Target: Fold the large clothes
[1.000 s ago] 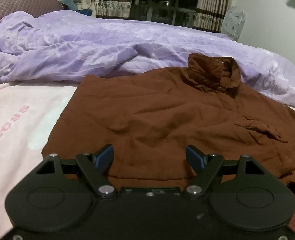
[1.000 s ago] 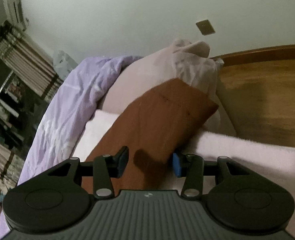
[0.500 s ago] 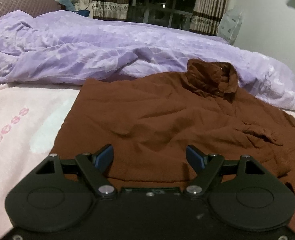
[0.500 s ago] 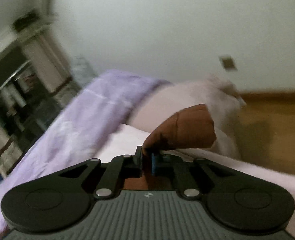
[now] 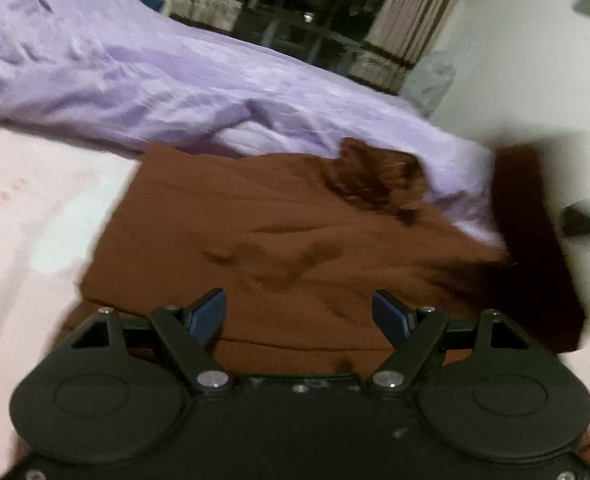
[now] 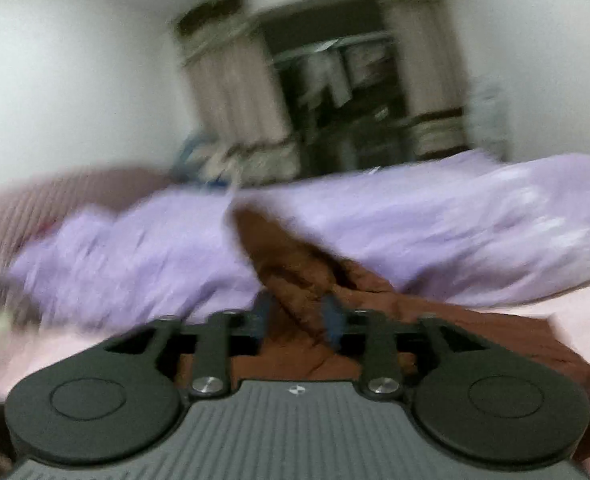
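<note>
A large brown shirt (image 5: 279, 240) lies spread on the pink bed sheet (image 5: 35, 208), collar (image 5: 371, 180) toward the purple duvet. My left gripper (image 5: 301, 316) is open and empty, low over the shirt's near hem. One brown sleeve (image 5: 535, 248) is lifted at the right of the left wrist view. In the blurred right wrist view my right gripper (image 6: 297, 316) has its jaws partly apart with bunched brown sleeve fabric (image 6: 291, 280) between them, held over the shirt.
A crumpled purple duvet (image 5: 155, 88) lies across the bed behind the shirt and also shows in the right wrist view (image 6: 455, 232). Curtains and a dark window (image 5: 315, 20) stand beyond. A white wall (image 5: 535, 80) is at the right.
My right gripper shut on the sleeve, lifted it and swung it left over the shirt; its jaws now look wider apart. The left gripper stayed open and shifted slightly.
</note>
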`<control>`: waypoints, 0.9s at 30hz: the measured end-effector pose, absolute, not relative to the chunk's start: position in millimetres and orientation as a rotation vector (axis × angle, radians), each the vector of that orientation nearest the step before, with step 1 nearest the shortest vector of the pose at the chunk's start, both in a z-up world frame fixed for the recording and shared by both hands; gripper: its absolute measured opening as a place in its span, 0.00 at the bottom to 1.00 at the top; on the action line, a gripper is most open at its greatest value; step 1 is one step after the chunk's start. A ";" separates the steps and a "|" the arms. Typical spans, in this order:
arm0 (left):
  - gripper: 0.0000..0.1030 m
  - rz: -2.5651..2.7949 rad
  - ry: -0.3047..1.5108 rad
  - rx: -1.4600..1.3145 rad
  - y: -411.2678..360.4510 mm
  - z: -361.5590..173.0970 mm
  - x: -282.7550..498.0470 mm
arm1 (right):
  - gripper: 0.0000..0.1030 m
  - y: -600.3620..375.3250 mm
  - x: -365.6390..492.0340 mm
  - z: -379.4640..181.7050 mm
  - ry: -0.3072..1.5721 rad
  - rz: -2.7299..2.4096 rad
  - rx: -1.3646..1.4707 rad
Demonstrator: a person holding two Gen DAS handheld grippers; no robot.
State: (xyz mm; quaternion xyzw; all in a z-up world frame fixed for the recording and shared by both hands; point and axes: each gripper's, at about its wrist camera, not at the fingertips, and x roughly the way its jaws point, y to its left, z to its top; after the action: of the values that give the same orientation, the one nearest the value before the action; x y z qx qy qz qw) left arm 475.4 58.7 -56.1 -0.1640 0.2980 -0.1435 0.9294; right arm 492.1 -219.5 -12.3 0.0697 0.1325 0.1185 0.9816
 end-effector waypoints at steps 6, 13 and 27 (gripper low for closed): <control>0.79 -0.416 0.668 -0.485 38.7 -62.5 492.5 | 0.54 -212.0 490.5 -38.5 0.393 0.257 0.112; 0.77 -0.433 0.747 -0.611 -10.7 -80.5 546.0 | 0.55 -334.1 471.9 -65.3 0.535 0.123 0.526; 0.14 -0.514 0.694 -0.653 -7.3 -59.0 532.4 | 0.08 -425.7 486.1 -137.0 0.503 -0.011 1.009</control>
State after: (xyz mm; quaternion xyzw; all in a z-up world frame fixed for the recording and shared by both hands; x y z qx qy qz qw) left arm 532.4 -7.3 -59.0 -0.3106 0.3304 -0.2448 0.8570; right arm 486.1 -425.7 -137.0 0.4781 0.2384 -0.0050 0.8453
